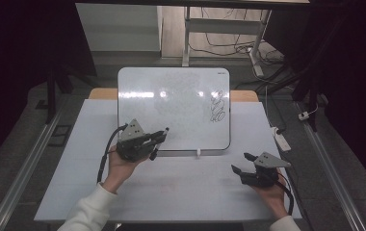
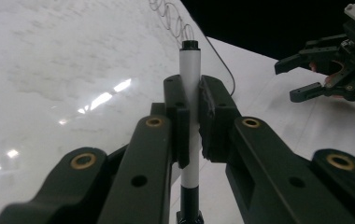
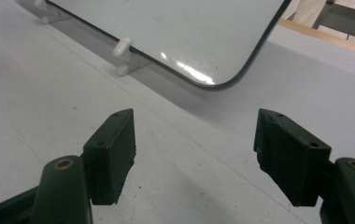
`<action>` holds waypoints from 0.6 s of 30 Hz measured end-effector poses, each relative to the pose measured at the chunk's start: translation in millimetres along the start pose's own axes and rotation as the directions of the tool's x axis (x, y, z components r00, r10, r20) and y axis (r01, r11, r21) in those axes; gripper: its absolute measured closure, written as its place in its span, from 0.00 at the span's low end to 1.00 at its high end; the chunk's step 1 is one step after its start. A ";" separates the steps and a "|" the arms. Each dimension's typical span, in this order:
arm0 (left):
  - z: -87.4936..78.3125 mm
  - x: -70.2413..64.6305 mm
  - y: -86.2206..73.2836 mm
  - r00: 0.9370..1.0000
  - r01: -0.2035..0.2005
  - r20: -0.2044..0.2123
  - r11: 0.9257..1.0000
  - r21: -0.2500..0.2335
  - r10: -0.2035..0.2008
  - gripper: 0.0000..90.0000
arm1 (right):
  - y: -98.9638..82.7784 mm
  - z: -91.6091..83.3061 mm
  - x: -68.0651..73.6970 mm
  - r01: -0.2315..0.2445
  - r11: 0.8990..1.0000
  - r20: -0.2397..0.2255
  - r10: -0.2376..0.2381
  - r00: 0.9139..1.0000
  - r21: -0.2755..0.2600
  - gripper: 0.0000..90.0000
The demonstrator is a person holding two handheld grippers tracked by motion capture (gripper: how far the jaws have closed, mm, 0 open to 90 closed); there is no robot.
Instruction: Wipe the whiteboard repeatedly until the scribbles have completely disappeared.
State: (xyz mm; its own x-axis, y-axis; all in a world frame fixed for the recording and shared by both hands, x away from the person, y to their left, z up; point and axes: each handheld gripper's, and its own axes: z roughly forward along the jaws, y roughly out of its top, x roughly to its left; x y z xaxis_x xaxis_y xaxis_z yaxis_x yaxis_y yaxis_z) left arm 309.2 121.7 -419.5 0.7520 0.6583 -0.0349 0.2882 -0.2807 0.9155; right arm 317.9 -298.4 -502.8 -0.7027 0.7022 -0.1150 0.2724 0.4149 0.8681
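Left gripper point(image 1: 153, 140) clamped on marker point(image 2: 190, 65), held over lower left of whiteboard point(image 1: 171, 91); tip just clear of surface, contact not confirmable. Scribble point(image 1: 218, 107) at board's right side. Right gripper point(image 1: 241, 163) wide open, empty, near board's right corner. Step judged: marker in hand, ready to write. Next move calls for lowering tip squarely onto board.

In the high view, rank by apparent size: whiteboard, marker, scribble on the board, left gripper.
1. whiteboard
2. left gripper
3. Scribble and marker: similar length; the marker is partly hidden in the jaws, so unranked.
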 end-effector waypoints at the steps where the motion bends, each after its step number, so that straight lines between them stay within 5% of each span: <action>1: 2.5 -1.2 0.6 1.000 -0.001 0.005 1.000 0.002 0.001 0.91 | 0.6 -0.2 0.7 0.001 1.000 -0.001 -0.001 1.000 -0.001 0.33; 11: 21.5 -11.2 1.8 0.999 -0.009 0.048 1.000 0.024 0.008 0.91 | 10.9 2.1 9.0 -0.041 0.999 -0.089 0.040 0.995 -0.017 0.33; 18: 33.7 -15.9 1.8 0.997 -0.023 0.072 0.999 0.041 0.020 0.91 | 27.7 16.0 29.4 -0.044 0.999 -0.184 0.046 0.982 0.014 0.33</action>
State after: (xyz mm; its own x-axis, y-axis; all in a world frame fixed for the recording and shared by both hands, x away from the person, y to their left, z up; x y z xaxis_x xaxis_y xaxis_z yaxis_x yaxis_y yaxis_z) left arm 317.7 87.2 -430.8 0.7984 0.6005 -0.0453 0.2947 -0.3240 0.8990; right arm 315.3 -257.0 -489.9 -0.7985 0.6018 0.0161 0.3125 0.3914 0.8656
